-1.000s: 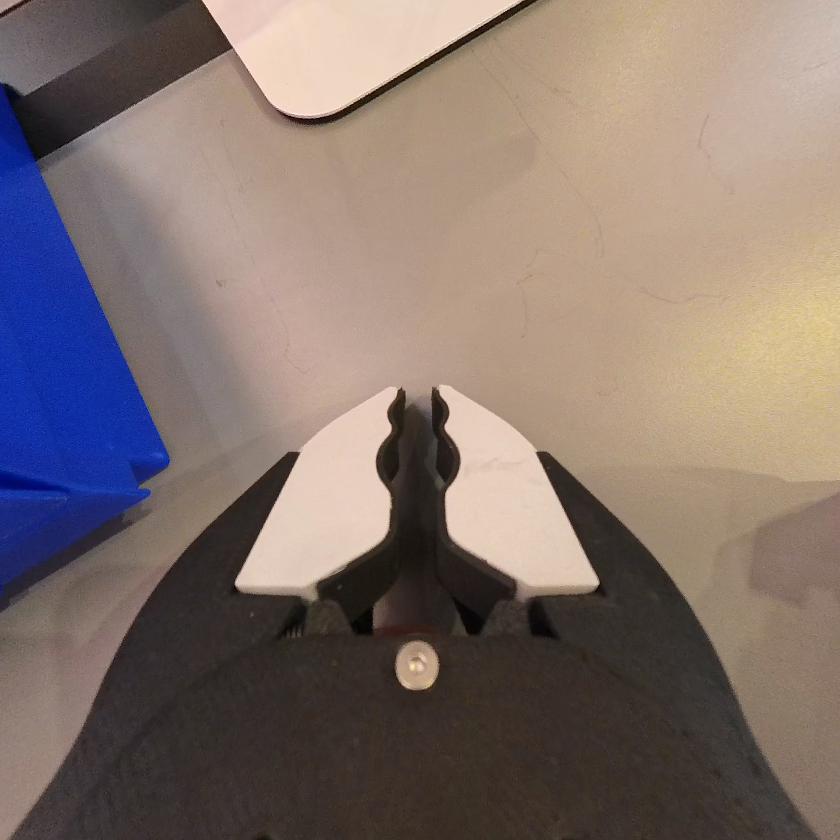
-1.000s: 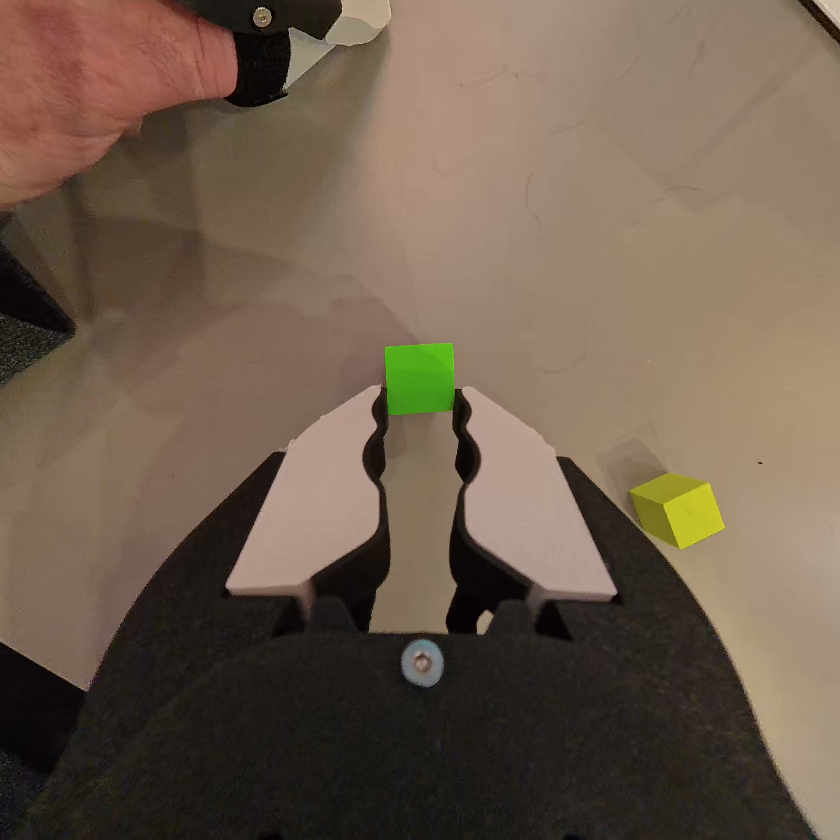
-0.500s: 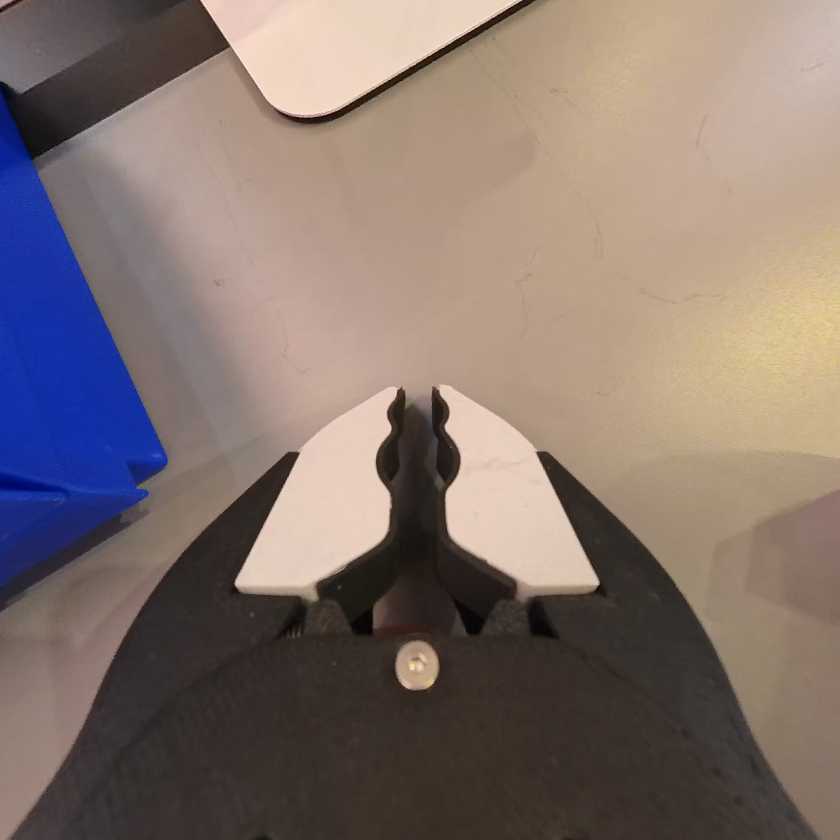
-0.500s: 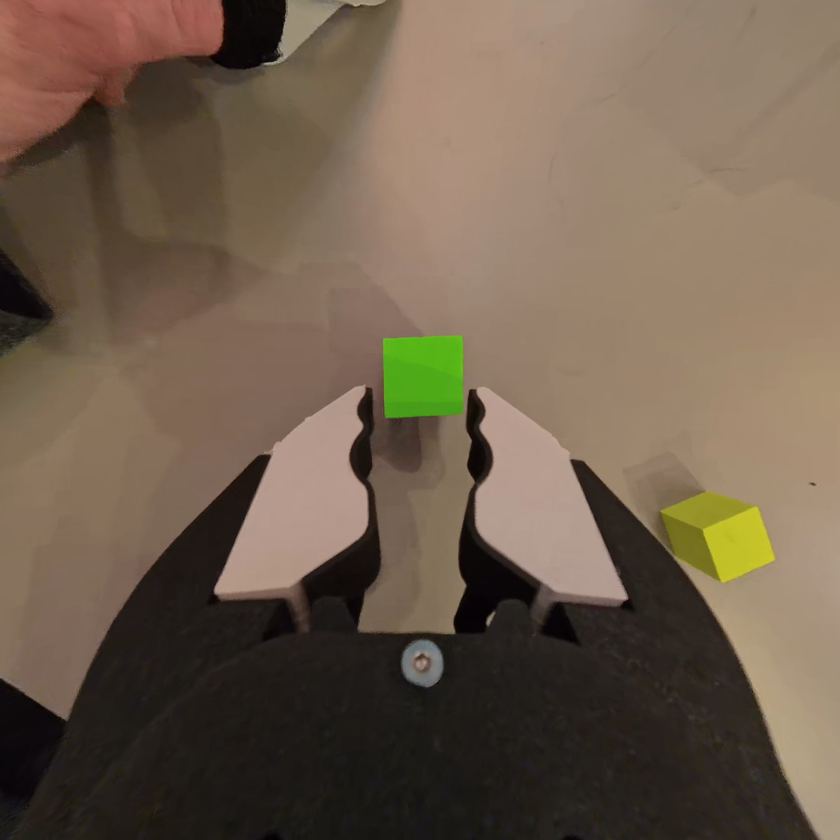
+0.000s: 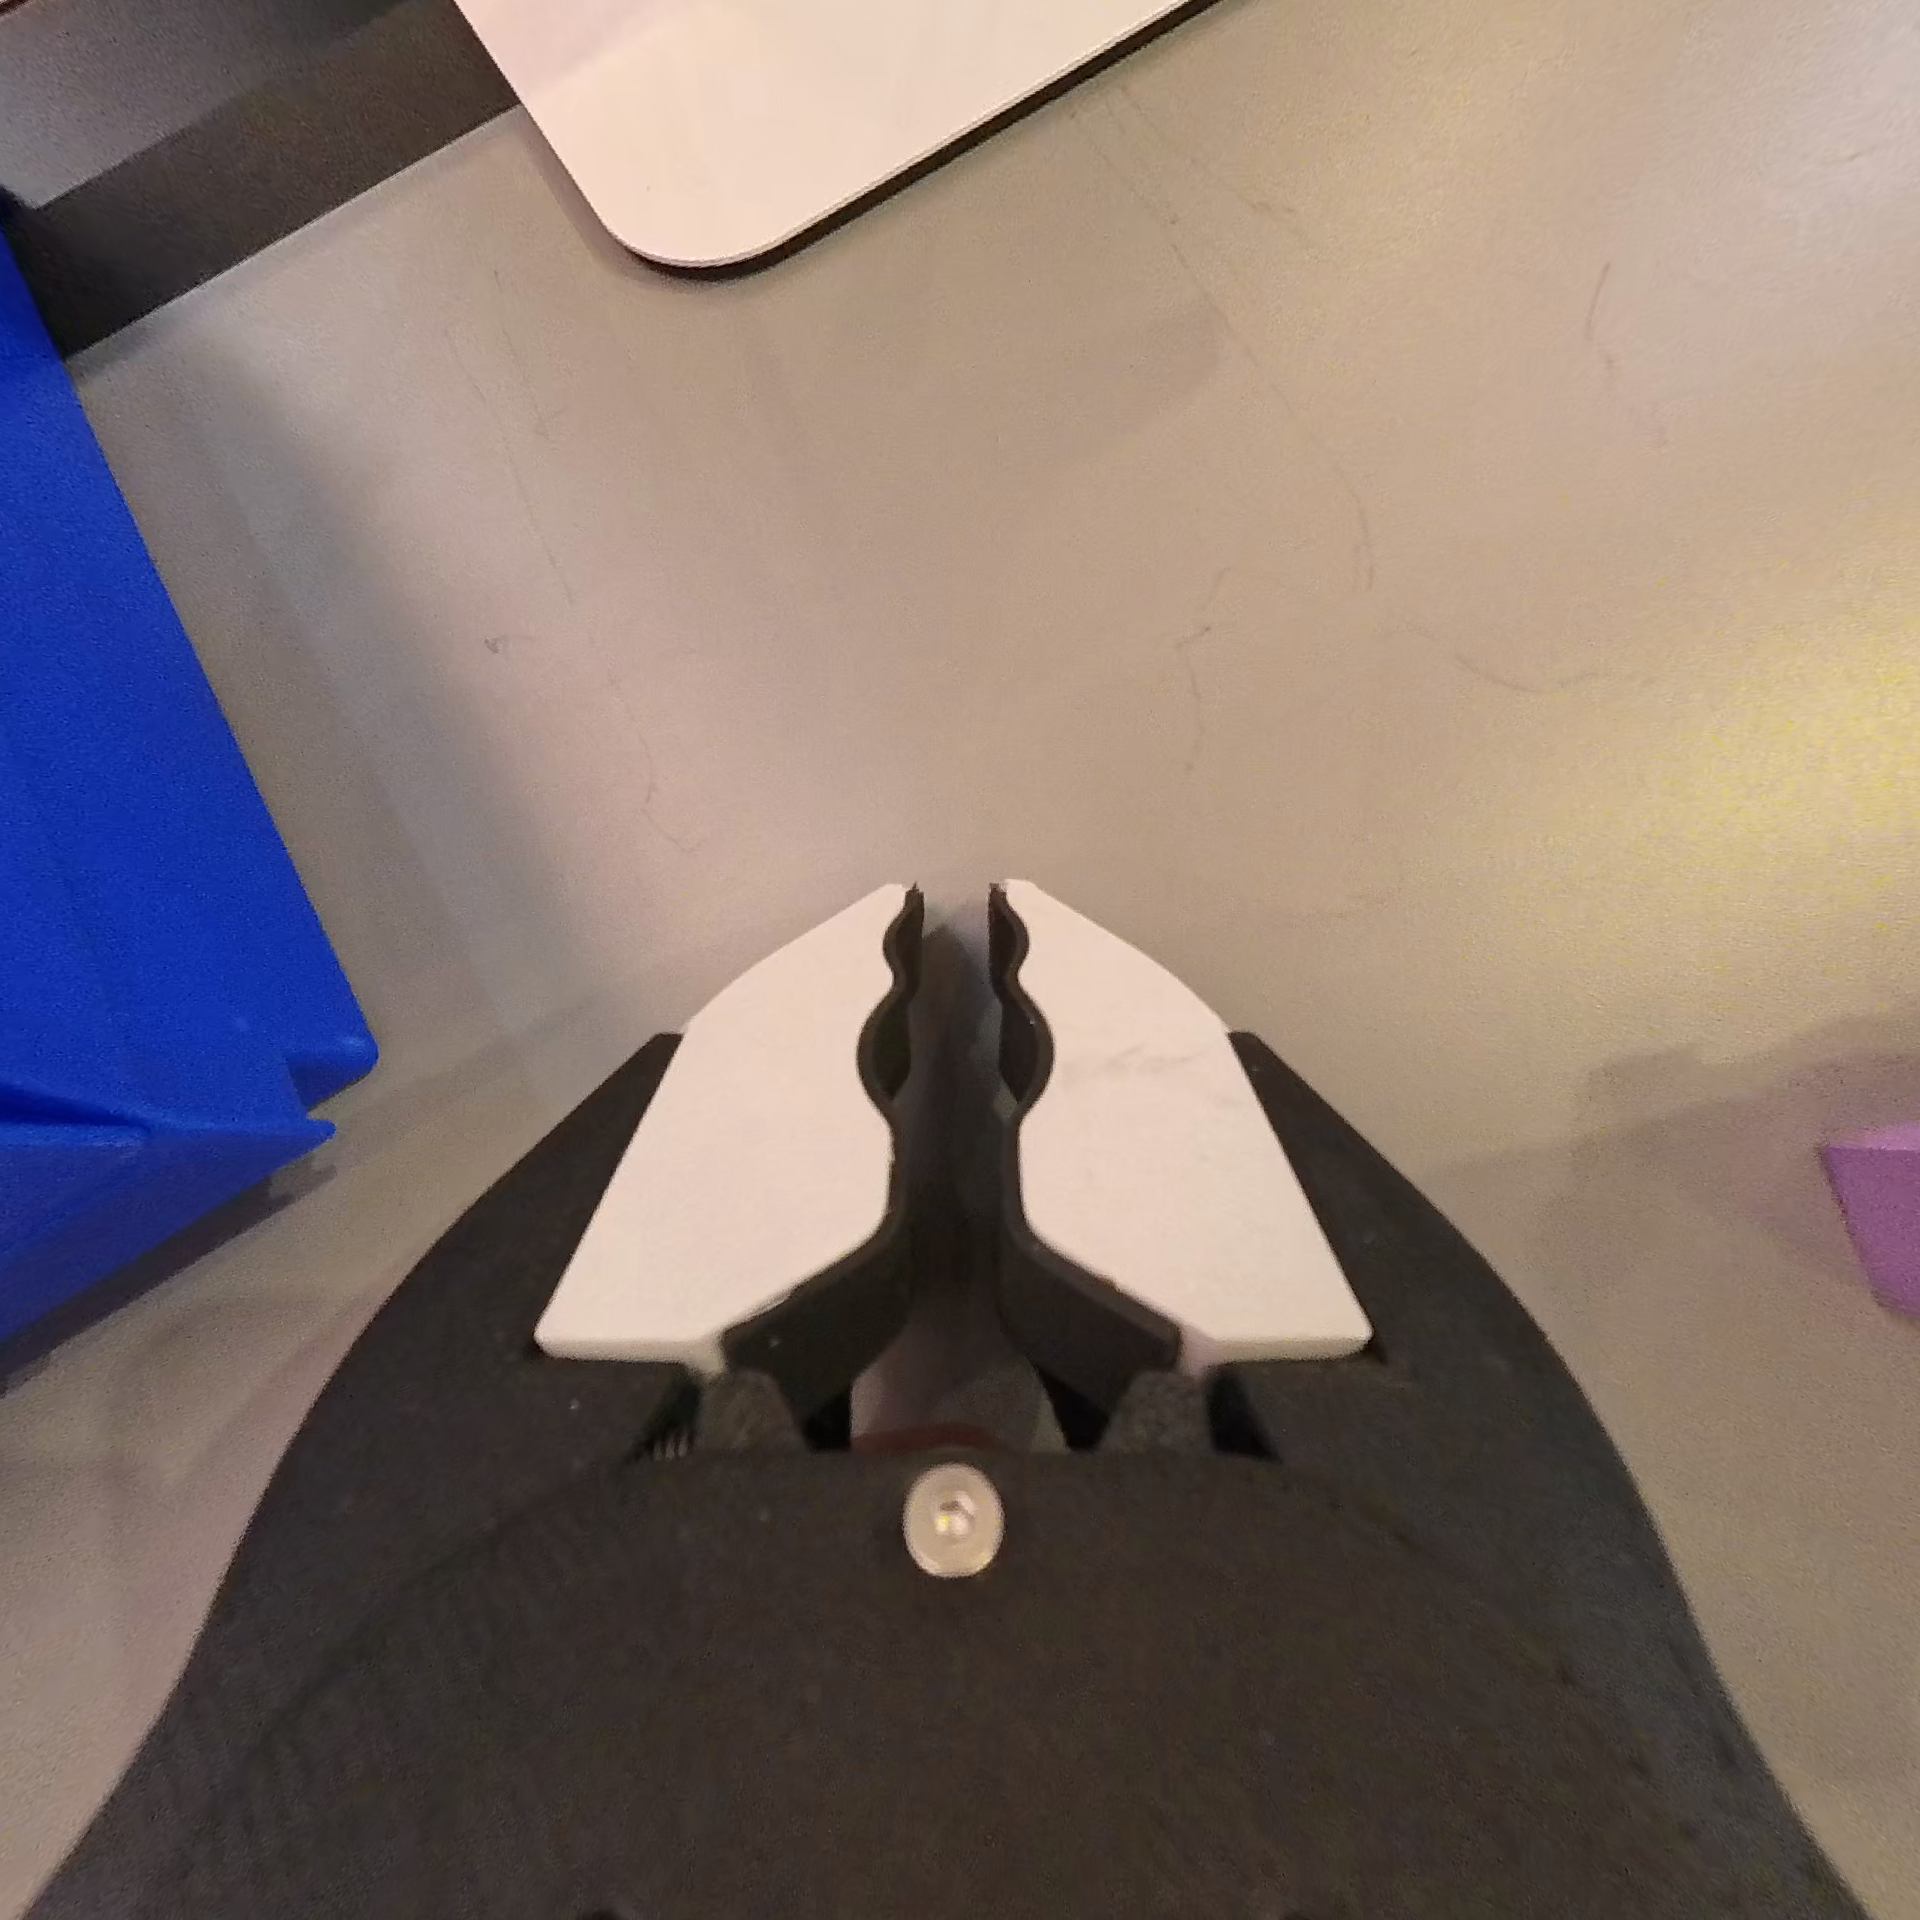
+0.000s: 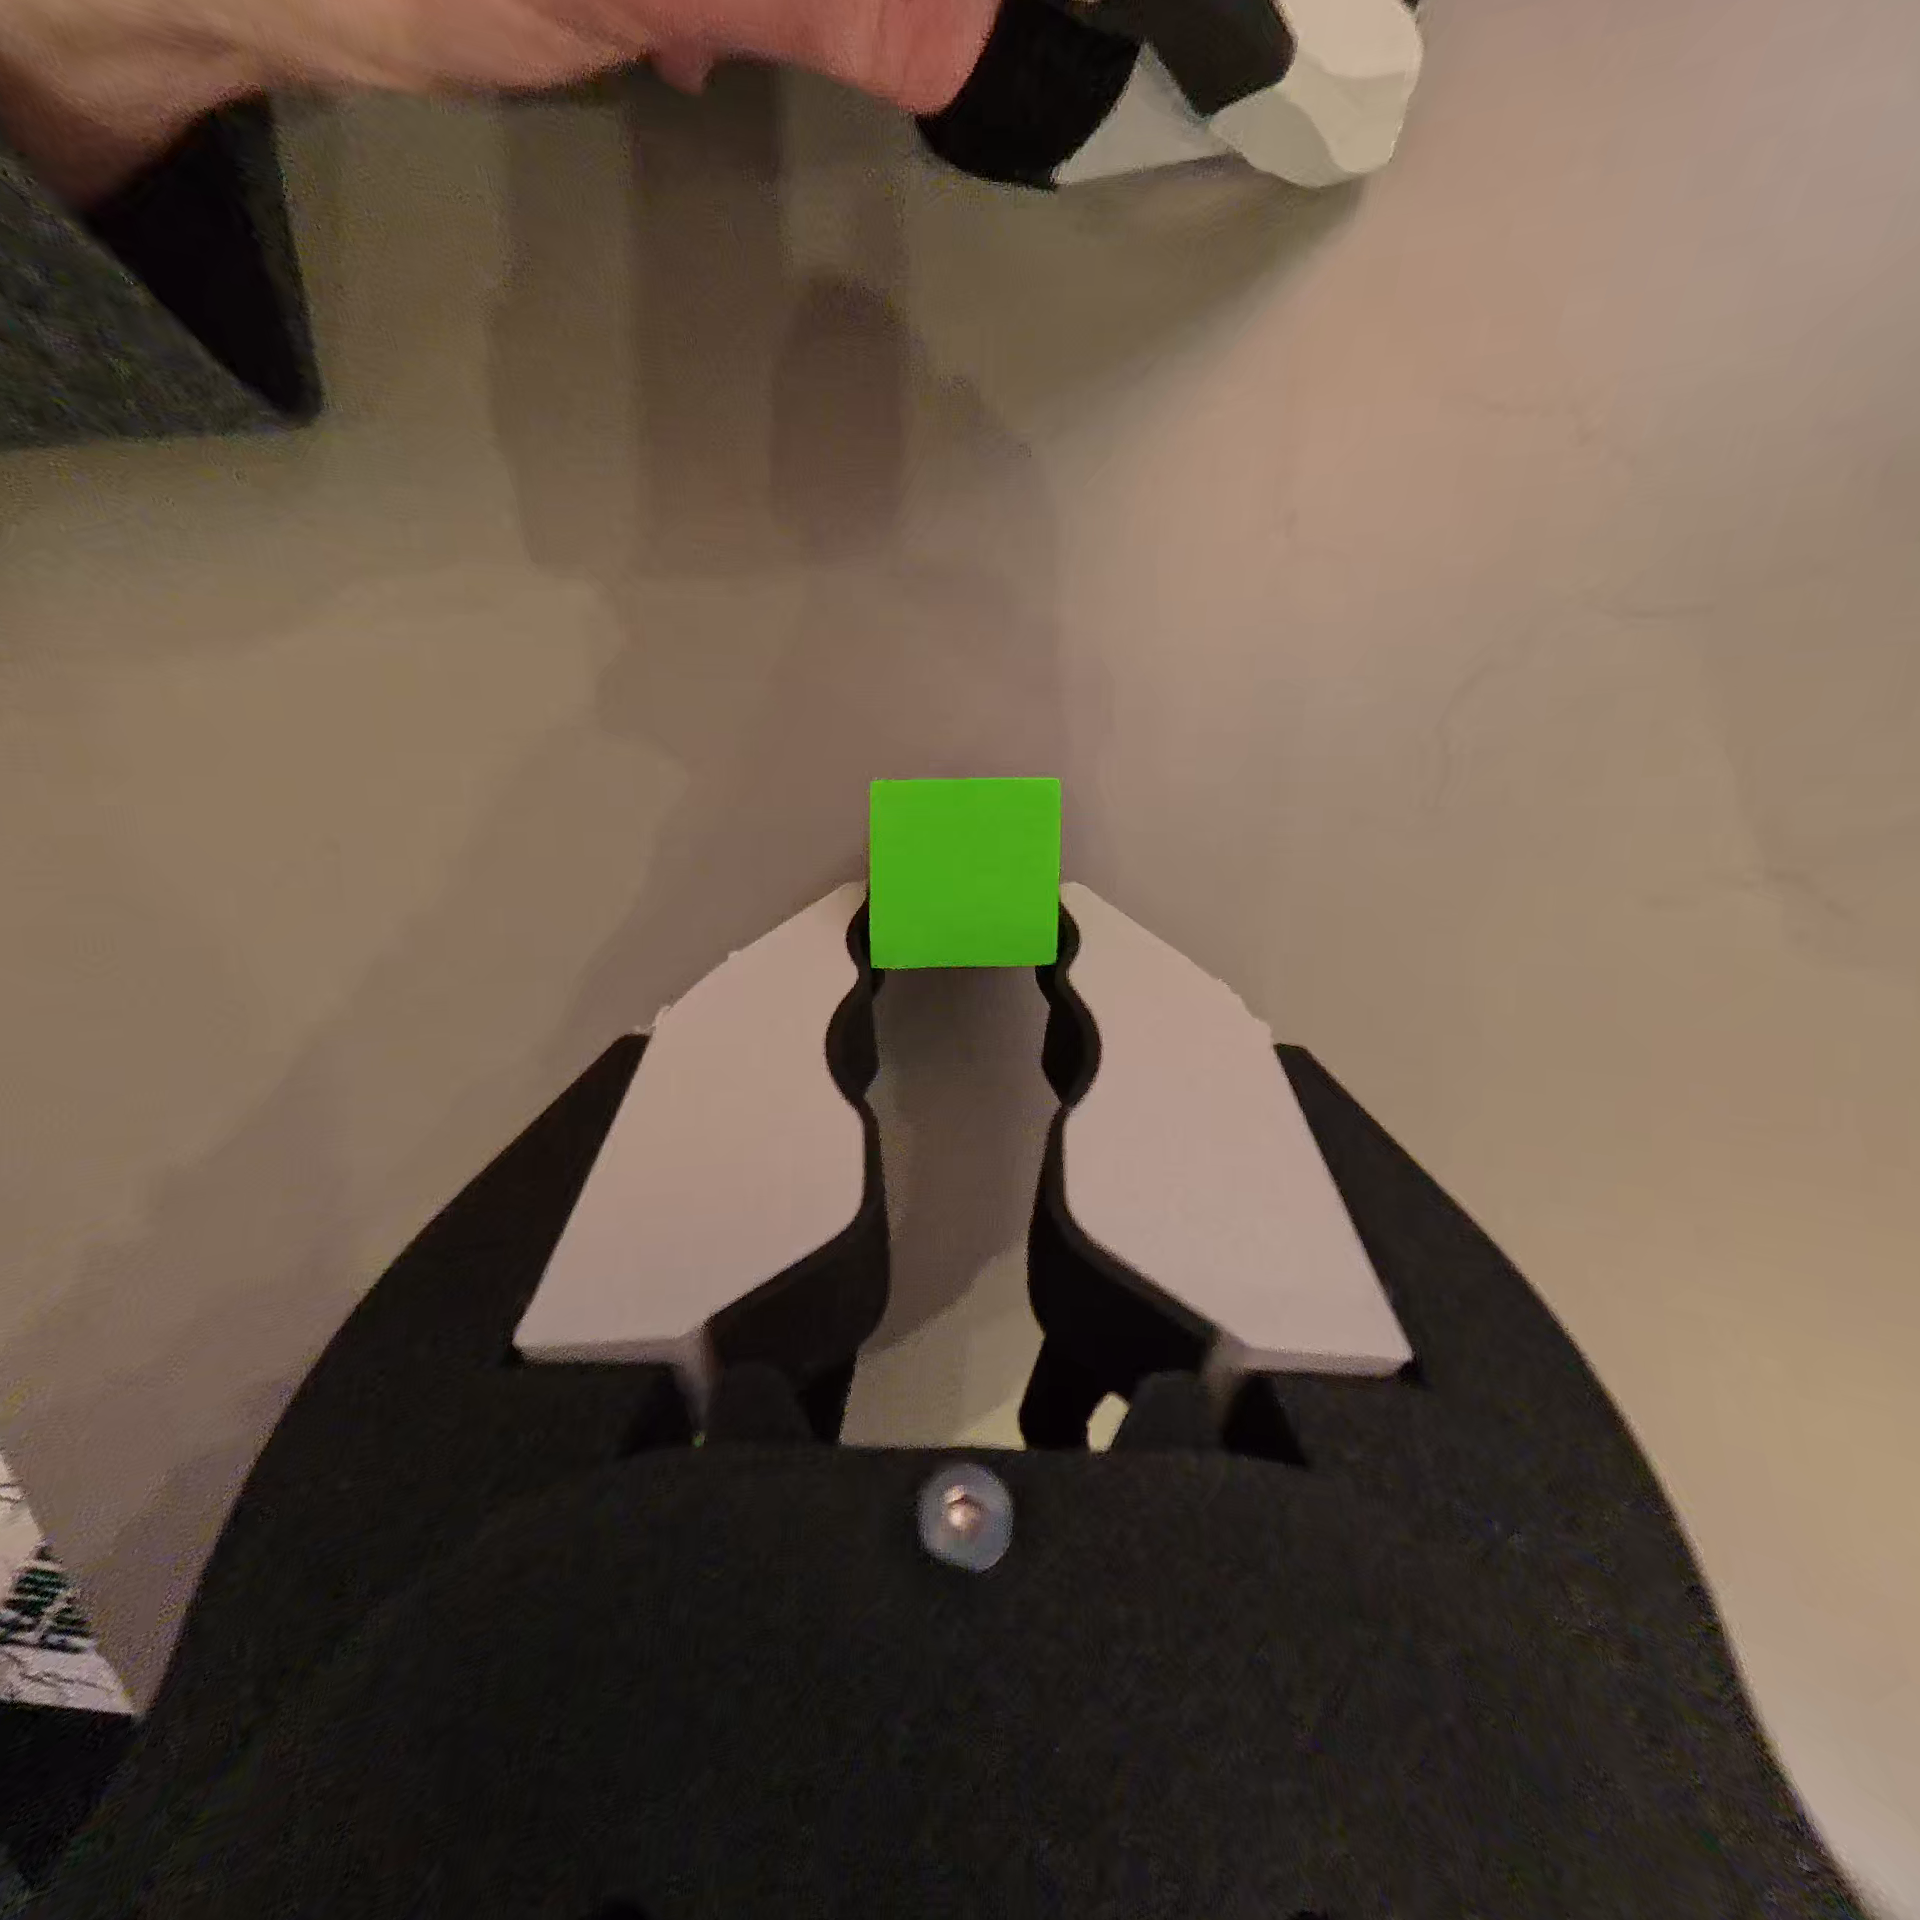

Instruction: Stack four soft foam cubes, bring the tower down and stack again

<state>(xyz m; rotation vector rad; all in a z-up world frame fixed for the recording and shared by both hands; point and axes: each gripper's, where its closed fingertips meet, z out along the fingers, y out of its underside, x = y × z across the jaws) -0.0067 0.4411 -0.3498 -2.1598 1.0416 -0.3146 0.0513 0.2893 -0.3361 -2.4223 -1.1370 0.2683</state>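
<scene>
Cube (image 6: 964,873), green, sits clamped at the tips of your right gripper (image 6: 964,925), seemingly above the table (image 6: 1455,623). Your left gripper (image 5: 954,904) is nearly closed on nothing, a purple cube (image 5: 1881,1216) to its right.

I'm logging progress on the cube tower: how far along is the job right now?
Done: nothing looks stacked; no tower shows in either view. In hand: the right gripper is closed on the green cube, a finger pressing each side. The left gripper holds nothing, its fingers nearly together. Left: a purple cube sits alone on the table, so stacking, toppling and restacking all seem ahead.
</scene>
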